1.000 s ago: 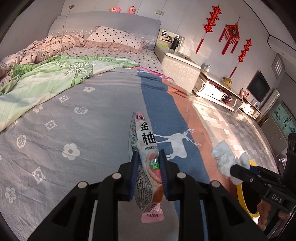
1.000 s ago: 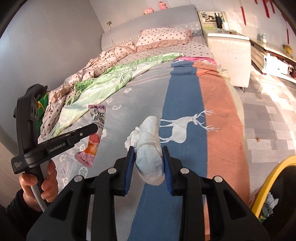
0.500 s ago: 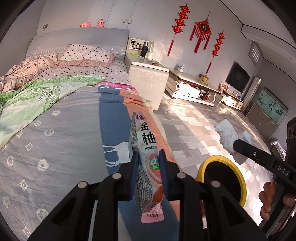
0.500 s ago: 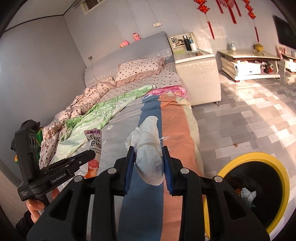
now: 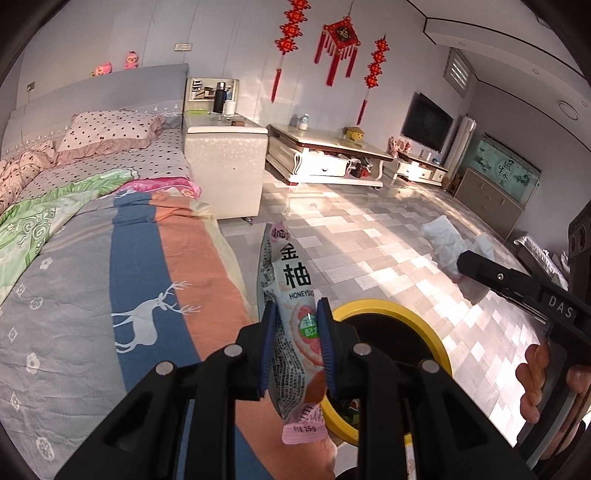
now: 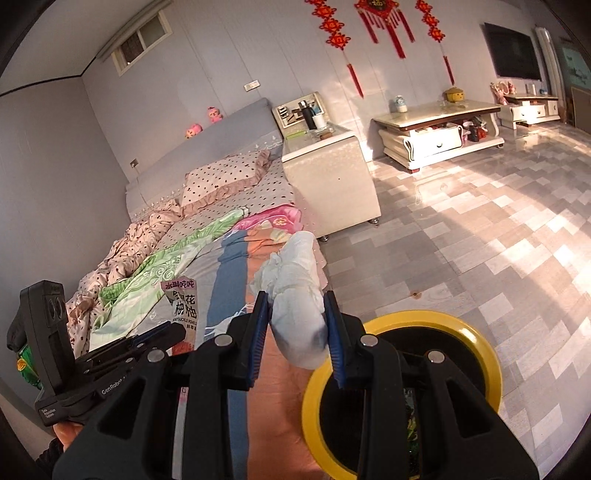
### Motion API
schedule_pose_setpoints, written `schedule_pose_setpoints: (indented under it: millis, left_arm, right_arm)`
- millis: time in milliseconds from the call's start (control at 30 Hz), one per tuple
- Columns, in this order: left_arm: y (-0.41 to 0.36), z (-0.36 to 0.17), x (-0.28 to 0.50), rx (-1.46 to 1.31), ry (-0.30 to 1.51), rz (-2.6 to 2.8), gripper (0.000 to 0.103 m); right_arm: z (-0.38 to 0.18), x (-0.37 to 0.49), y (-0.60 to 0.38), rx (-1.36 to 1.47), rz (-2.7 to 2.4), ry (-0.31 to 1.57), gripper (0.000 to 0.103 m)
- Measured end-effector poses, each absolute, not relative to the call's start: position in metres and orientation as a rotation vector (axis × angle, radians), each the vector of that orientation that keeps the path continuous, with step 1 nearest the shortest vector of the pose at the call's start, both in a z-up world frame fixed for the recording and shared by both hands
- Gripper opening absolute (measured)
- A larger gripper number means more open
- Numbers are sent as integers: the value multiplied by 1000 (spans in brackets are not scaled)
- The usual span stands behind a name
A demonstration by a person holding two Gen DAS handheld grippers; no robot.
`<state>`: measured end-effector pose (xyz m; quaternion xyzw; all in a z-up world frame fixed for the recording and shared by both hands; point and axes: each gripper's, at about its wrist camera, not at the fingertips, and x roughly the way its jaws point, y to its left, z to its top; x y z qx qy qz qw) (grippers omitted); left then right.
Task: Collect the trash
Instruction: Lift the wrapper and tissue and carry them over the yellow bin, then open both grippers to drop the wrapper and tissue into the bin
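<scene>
left gripper [image 5: 295, 317]: blue pads clamped on a snack wrapper [image 5: 293, 295]; its lower end hangs behind the arms
right gripper [image 6: 297, 310]: clamped on a crumpled tissue wad [image 6: 299, 295]
yellow-rimmed bin [image 6: 480, 347]: on the floor beside the bed [image 5: 74, 277], half hidden by both grippers; contents hard to make out

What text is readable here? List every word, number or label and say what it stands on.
"金柚", "HONEYSUC…" (cut off) and "25g": snack packet clamped in the left gripper.
"DAS": side of the right gripper.
"GenRobot": side of the left gripper, right wrist view.
"福": red wall knot.
Packet's fine print, the left gripper's small white label and the framed calligraphy: too small to read.
</scene>
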<state>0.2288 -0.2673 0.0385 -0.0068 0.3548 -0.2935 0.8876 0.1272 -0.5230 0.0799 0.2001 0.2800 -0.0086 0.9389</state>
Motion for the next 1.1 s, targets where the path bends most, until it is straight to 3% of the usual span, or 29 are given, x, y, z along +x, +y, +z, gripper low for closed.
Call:
schedule_pose_setpoints:
  millis: [467, 1033, 1100]
  left_arm:
    - [-361, -22, 218, 79, 829, -722, 21]
    - [-383, -66, 218, 89, 913, -769, 22]
    - [-383, -66, 218, 87, 914, -779, 27]
  right_arm:
    - [9, 115, -592, 477, -98, 671, 29]
    - [-47, 139, -611, 539, -144, 743, 31]
    - [-47, 140, -612, 541, -154, 742, 32]
